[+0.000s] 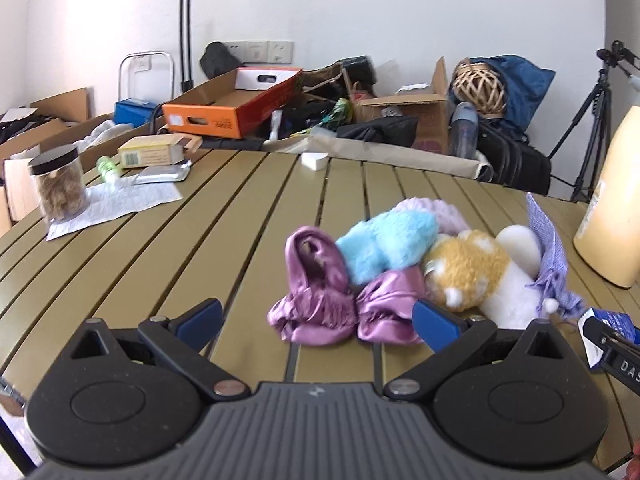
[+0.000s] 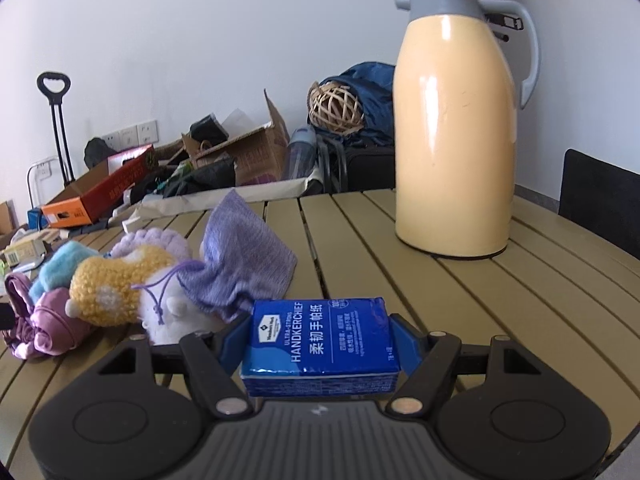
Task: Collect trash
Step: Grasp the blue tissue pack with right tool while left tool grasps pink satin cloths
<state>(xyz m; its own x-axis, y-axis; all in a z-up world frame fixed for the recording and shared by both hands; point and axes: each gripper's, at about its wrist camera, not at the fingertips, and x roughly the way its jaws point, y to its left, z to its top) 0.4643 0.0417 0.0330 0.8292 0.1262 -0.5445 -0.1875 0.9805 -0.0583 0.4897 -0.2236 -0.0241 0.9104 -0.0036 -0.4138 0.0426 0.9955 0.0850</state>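
My right gripper (image 2: 320, 344) is shut on a blue handkerchief tissue pack (image 2: 320, 336), its blue pads pressing both ends, just above the slatted olive table (image 2: 460, 300). That pack (image 1: 610, 316) and gripper show at the right edge of the left wrist view. My left gripper (image 1: 318, 322) stands open, low over the table (image 1: 224, 240). Crumpled purple satin cloth (image 1: 316, 296) lies just ahead of its fingertips, touching neither. Behind the cloth sits a pile: a blue fluffy piece (image 1: 384, 244), a yellow-and-white plush (image 1: 472, 272) and a lavender drawstring pouch (image 2: 244, 256).
A tall cream thermos jug (image 2: 452, 136) stands at the table's right. At the far left lie a printed leaflet (image 1: 116, 204), a foil packet (image 1: 164, 174), a yellow box (image 1: 154, 152), a small green bottle (image 1: 107, 168) and a lidded jar (image 1: 58, 184). Boxes and bags crowd the floor behind.
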